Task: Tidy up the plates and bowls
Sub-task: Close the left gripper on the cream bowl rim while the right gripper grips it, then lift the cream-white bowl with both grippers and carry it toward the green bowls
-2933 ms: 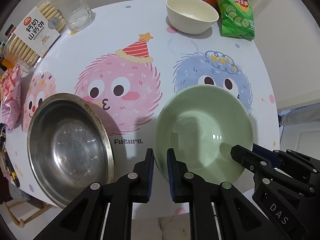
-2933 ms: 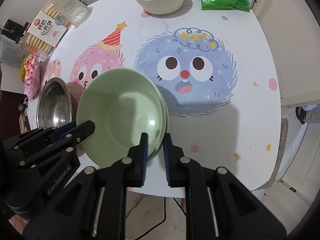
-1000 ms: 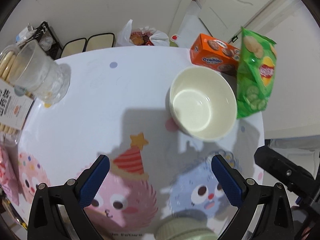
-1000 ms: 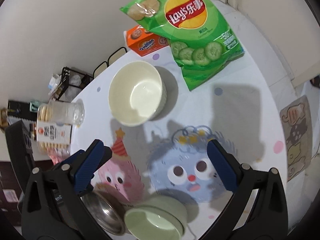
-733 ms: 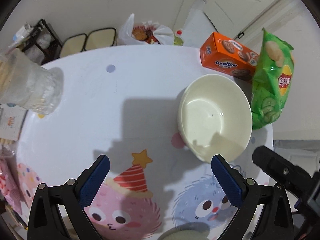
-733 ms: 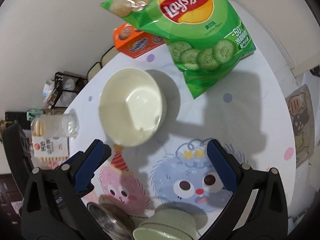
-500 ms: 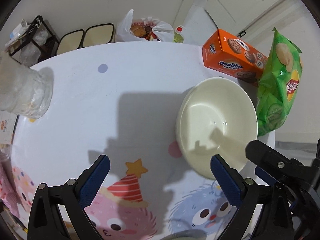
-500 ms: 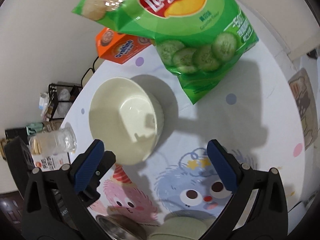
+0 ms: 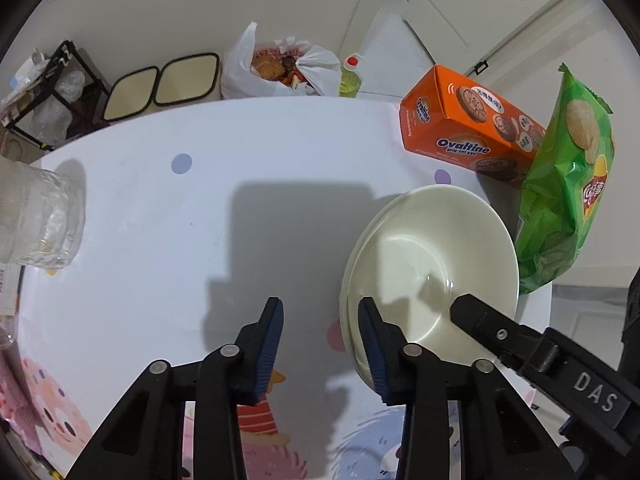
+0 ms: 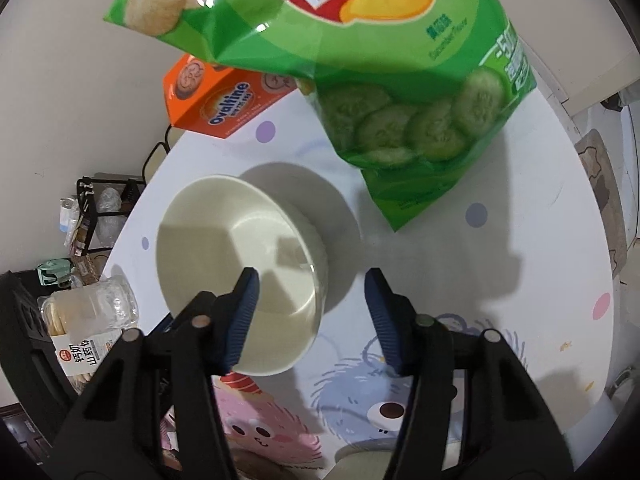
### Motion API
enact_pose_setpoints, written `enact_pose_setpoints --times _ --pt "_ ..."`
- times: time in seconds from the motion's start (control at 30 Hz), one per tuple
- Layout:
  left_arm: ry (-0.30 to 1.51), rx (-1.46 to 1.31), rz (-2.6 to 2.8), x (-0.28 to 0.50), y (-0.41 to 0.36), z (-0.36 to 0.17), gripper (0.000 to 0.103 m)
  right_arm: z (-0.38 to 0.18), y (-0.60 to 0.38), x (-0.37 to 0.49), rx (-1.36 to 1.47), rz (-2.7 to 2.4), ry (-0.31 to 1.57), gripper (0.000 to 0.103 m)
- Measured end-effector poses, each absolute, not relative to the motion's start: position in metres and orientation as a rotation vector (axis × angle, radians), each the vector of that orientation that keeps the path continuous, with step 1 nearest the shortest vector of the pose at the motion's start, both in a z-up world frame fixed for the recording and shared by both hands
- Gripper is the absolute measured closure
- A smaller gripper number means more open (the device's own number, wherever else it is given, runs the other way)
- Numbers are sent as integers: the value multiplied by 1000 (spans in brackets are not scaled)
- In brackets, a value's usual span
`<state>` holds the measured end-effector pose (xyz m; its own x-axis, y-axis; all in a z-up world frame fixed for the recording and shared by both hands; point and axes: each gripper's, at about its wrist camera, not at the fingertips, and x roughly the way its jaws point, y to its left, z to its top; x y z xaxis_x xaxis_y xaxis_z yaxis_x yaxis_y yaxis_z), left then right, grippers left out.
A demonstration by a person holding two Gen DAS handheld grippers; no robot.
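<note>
A cream bowl point(image 9: 432, 264) stands upright on the cartoon-print table point(image 9: 200, 208), beside the snacks. My left gripper point(image 9: 322, 336) straddles the bowl's left rim, one finger inside and one outside. Its jaws are closing, and the outer pad is still clear of the wall. My right gripper point(image 10: 312, 308) straddles the opposite rim of the cream bowl point(image 10: 236, 264). Its jaws are closing too, with a gap left at the outer pad. In the left wrist view a right fingertip point(image 9: 476, 316) shows inside the bowl. A pale green bowl point(image 10: 360, 462) peeks in at the bottom edge.
A green chips bag point(image 9: 564, 200) point(image 10: 360, 60) and an orange Ovaltine box point(image 9: 460, 136) point(image 10: 216, 100) crowd the bowl's far side. A glass point(image 9: 36, 220) and a biscuit pack point(image 10: 80, 340) sit to the left. The table's round edge is close behind the snacks.
Both grippers let go of the green bowl, travelled to the cream bowl and came down over it. Their jaws went from wide apart to about half as wide around its rims.
</note>
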<state>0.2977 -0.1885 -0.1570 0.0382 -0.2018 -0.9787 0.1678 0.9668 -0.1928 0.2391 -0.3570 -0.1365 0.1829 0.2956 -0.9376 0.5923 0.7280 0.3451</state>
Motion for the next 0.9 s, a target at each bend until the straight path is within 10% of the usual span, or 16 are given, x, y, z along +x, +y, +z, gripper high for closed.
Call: enact_pose_setpoints --times 0.3,0.9 --pt "1513 -59 -339 300 -195 -160 90 -142 -351 242 741 -254 1434 91" --pt "1487 -35 -349 280 -189 -140 95 -133 -344 234 668 -191 1399 92"
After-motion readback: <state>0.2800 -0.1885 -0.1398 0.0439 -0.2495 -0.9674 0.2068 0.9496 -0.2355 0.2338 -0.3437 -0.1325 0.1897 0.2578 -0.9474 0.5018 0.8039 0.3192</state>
